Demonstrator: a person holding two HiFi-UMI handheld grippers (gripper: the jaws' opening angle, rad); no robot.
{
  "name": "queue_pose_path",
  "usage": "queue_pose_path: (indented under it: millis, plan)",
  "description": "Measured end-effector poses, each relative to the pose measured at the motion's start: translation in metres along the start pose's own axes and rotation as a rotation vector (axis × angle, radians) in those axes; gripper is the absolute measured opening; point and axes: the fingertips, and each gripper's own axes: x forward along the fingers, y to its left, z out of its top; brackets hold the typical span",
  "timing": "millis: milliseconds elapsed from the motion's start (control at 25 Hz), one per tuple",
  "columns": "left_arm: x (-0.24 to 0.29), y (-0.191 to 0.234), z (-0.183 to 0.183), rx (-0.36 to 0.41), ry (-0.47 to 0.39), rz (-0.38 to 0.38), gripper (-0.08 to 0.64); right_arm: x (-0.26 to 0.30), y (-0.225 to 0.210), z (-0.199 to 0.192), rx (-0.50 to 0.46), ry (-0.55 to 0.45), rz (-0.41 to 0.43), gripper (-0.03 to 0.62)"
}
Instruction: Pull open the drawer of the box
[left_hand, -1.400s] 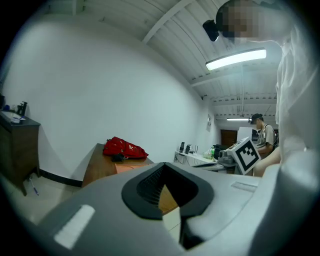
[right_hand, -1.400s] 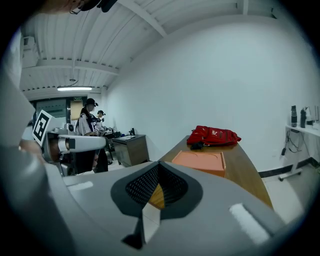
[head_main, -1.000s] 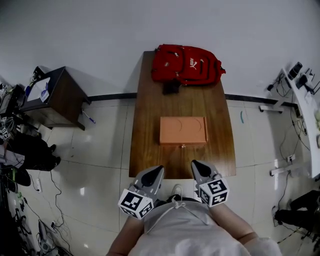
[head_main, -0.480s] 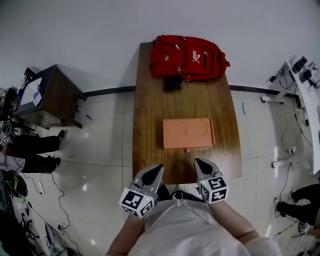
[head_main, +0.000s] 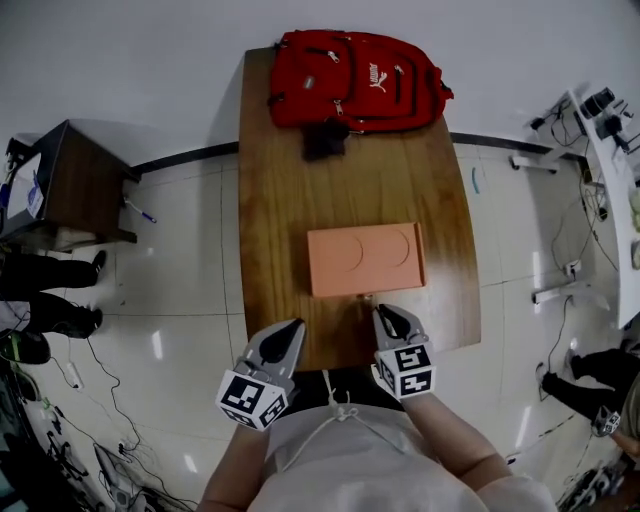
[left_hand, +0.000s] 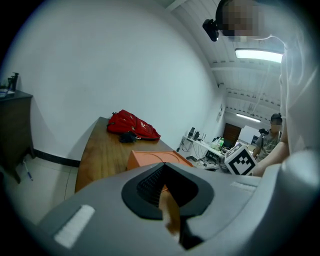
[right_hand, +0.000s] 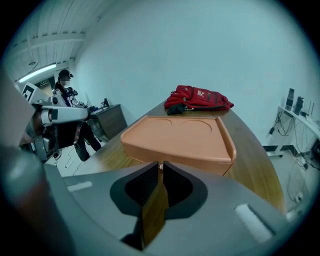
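- The box (head_main: 365, 258) lies on the table (head_main: 285, 190), just ahead of the right gripper (head_main: 386, 314); jaws pressed together
- The left gripper (head_main: 291, 330) is nearer the table edge, apart from the box; jaws also together

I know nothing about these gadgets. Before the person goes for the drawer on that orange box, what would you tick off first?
1. Drawer of the orange box closed, with its knob exposed: ok.
2. Right gripper lined up with the knob: ok, the knob sits just ahead of its tips.
3. Right fingers apart enough to take the knob: not ok, they are together.
4. Left gripper free to steady the box: ok, it holds nothing.
5. Red backpack out of the way: ok, it lies at the table's far end.
6. Box stays put when pulled: cannot tell.
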Motion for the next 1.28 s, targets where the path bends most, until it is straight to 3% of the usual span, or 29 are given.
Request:
queue_pose_path:
  millis: [360,680,1280]
  plan:
    - [0.016,0.02,-0.029,-0.042,0.051,0.013,0.005,0.039,-0.003,-0.019,0.085,0.079,-0.007,0.1]
    - [0.02,0.024,-0.032,-0.05,0.062,0.011,0.005,0.049,-0.009,-0.019,0.172,0.082,-0.009,0.072]
    - [0.014,-0.002,-0.047,-0.032,0.094,-0.028,0.005,0.039,-0.004,-0.031,0.151,0.084,0.017,0.069]
